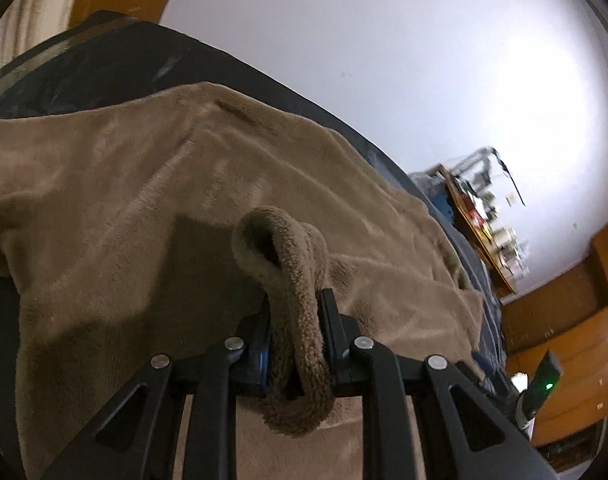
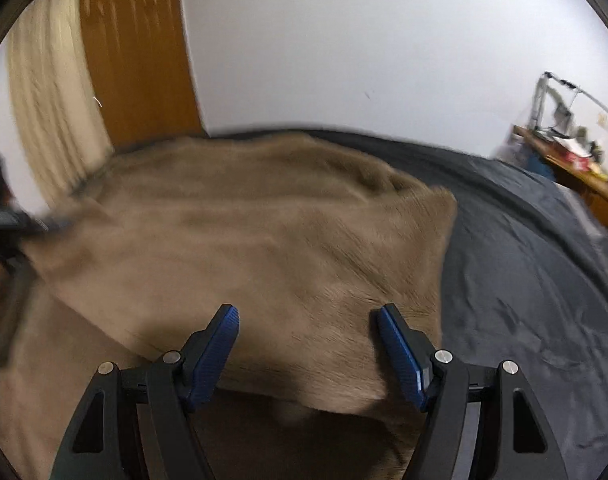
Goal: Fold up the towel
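A plush brown towel (image 1: 151,200) lies spread over a dark bedcover (image 1: 115,68). My left gripper (image 1: 293,308) is shut on a bunched loop of the towel's edge, which curls up out of the jaws and hangs down behind them. In the right wrist view the same towel (image 2: 263,232) lies partly folded, an upper layer over a lower one. My right gripper (image 2: 308,316) stands open just above the near edge of that upper layer, with nothing between its blue pads (image 2: 219,344). At the far left of that view the other gripper (image 2: 7,224) is a dark blur at the towel's edge.
The dark bedcover (image 2: 544,280) stretches bare to the right of the towel. A cluttered wooden desk (image 2: 576,168) stands at the far right against a white wall. A cream curtain (image 2: 51,92) and a wooden panel (image 2: 135,52) rise behind the bed.
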`<action>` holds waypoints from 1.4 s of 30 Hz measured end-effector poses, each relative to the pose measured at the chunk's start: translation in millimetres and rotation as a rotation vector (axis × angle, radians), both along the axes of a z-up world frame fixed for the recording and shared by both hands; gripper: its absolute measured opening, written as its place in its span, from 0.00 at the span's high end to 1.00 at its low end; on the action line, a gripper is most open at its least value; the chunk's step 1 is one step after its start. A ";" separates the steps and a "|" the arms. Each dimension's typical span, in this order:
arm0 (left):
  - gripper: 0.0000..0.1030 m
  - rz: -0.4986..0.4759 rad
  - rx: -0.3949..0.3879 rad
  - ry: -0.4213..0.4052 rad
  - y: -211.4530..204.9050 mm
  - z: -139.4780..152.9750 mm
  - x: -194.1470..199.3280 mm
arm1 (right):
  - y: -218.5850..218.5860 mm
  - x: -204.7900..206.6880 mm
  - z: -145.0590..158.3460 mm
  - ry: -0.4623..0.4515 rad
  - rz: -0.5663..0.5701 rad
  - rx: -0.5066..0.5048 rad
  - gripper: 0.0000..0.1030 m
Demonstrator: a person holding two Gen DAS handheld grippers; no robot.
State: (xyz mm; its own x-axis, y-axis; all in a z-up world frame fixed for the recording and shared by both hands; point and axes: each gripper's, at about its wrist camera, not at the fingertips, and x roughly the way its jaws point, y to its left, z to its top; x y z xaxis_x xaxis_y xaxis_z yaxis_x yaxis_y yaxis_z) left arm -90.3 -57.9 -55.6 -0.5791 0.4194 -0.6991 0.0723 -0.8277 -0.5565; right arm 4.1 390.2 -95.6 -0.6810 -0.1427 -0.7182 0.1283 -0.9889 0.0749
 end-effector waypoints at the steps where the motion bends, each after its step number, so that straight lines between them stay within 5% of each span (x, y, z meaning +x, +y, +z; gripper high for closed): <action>1: 0.79 0.024 -0.004 -0.006 -2.5 -3.2 -0.5 | 1.2 -2.1 -3.8 -0.020 -0.015 0.024 0.28; 6: 0.78 0.036 -0.027 -0.063 -3.9 -21.2 2.9 | 17.7 -4.6 -10.8 -0.056 -0.167 0.206 0.25; 8: 0.76 0.018 -0.049 -0.062 -2.3 -22.9 9.6 | 23.7 -4.2 -11.5 -0.059 -0.160 0.190 0.24; 10: 0.66 0.013 -0.066 -0.045 -3.2 -18.7 15.4 | 23.5 -1.2 -8.9 -0.047 -0.173 0.187 0.24; 13: 0.20 0.041 -0.052 0.008 -12.3 -9.6 20.8 | 8.7 7.0 5.7 0.050 -0.169 0.235 0.24; 17: 0.20 0.010 -0.019 0.015 -13.3 -10.3 15.9 | -6.8 25.5 27.9 0.153 0.024 0.030 0.23; 20: 0.20 -0.029 -0.013 -0.019 -3.7 -18.1 8.0 | -14.6 23.1 22.3 0.096 0.142 -0.102 0.22; 24: 0.20 -0.039 -0.057 -0.034 11.1 -18.7 -1.5 | -18.2 5.7 -6.4 -0.065 0.123 -0.032 0.22; 27: 0.20 -0.044 -0.112 -0.037 18.8 -18.2 -11.0 | -12.0 5.9 -7.5 -0.078 0.116 -0.051 0.22; 29: 0.36 -0.077 -0.135 -0.027 28.4 -16.2 -14.3 | -13.4 7.4 -7.6 -0.080 0.117 -0.041 0.22; 31: 0.71 -0.094 -0.152 -0.020 33.2 -12.9 -16.8 | -17.2 5.2 -8.8 -0.079 0.117 -0.006 0.22; 33: 0.85 -0.082 -0.145 0.002 29.5 -6.8 -17.7 | -21.9 5.3 -9.5 -0.079 0.116 0.023 0.22; 38: 0.85 -0.004 -0.153 0.141 14.6 26.9 -13.2 | -23.8 5.7 -10.2 -0.079 0.115 0.031 0.22; 42: 0.82 -0.033 -0.318 0.060 31.7 2.5 -29.0 | -27.8 5.5 -10.9 -0.079 0.114 0.046 0.22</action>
